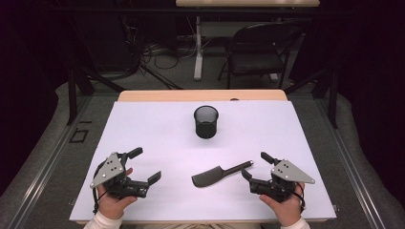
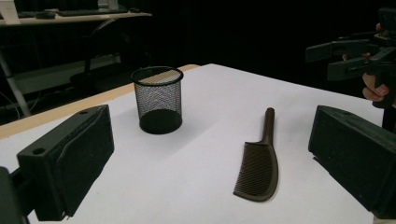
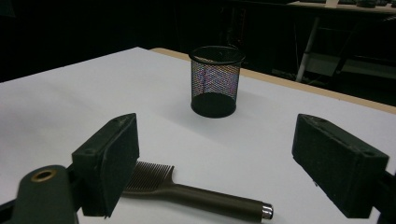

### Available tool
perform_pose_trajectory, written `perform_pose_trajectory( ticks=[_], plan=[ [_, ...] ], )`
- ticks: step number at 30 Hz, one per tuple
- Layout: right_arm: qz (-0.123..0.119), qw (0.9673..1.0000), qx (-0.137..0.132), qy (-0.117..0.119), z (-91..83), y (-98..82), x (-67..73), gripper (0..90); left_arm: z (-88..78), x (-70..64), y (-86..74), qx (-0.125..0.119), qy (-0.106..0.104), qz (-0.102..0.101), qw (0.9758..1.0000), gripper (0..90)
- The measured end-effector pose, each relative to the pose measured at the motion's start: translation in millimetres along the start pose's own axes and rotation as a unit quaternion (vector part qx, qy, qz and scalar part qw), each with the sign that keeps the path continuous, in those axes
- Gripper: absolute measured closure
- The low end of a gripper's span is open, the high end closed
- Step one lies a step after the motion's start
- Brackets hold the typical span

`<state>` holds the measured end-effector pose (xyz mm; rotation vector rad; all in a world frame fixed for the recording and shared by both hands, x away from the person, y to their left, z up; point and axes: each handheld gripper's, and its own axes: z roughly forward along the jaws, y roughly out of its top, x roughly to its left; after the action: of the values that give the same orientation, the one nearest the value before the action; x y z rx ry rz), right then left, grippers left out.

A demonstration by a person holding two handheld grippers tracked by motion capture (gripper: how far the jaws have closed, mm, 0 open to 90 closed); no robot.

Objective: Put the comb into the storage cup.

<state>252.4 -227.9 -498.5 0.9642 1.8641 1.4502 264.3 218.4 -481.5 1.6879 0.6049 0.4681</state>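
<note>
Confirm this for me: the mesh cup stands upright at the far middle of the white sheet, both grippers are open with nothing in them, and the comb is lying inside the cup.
Not quite. The comb is not inside the mesh cup; it lies flat on the white sheet, nearer the person, between the left gripper and the right gripper. The high view shows this. The rest holds: the cup stands upright and both grippers are open and empty.

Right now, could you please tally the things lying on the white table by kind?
Mesh cup: 1
Comb: 1
Total: 2
</note>
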Motion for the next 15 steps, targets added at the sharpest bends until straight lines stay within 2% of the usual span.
perform_pose_trajectory(
  ticks=[13, 15],
  plan=[
    [-0.001, 0.9999, 0.015, 0.000, 7.5, -1.4, -4.7, 15.2, -2.3, 0.5, -3.4, 0.005, 0.006, -0.009, 0.9999, 0.4],
    [0.000, 0.9997, 0.025, -0.002, 9.7, -2.2, -5.8, 16.0, -3.1, 0.2, -4.4, 0.008, 0.008, -0.009, 0.9999, 0.4]
  ],
)
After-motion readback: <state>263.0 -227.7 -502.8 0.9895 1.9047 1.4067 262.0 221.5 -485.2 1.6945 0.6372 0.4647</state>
